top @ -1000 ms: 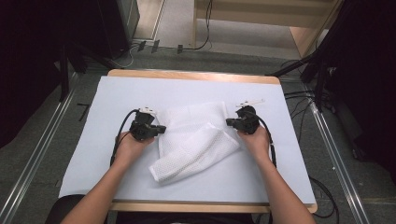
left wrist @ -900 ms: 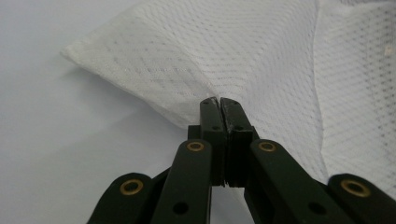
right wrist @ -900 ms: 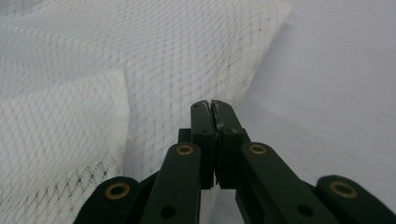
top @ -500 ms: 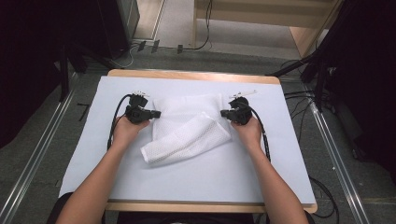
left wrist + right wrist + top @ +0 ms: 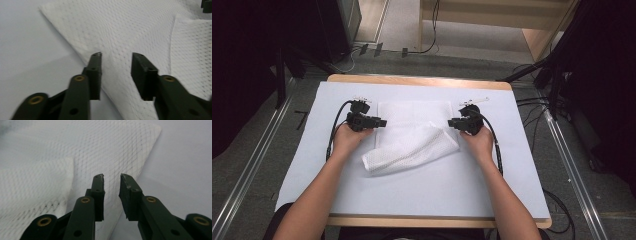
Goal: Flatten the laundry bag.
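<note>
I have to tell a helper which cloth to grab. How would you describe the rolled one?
On the white-covered table, between the person's two hands, lies a flat white cloth. On its near edge, running aslant, is the rolled white mesh cloth: bulky, with a dotted weave, unlike the flat sheet beneath it.

A wooden-edged table [image 5: 422, 80] under a pale sheet [image 5: 422, 190]; cables [image 5: 532, 102] and metal rails [image 5: 247, 170] on grey floor

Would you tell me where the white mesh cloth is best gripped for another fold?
Probably at the mesh cloth's two flat far corners, from either side: left gripper and right gripper flank that single layer, jaws just opened, nothing between them. The near fold is bulkier.
</note>
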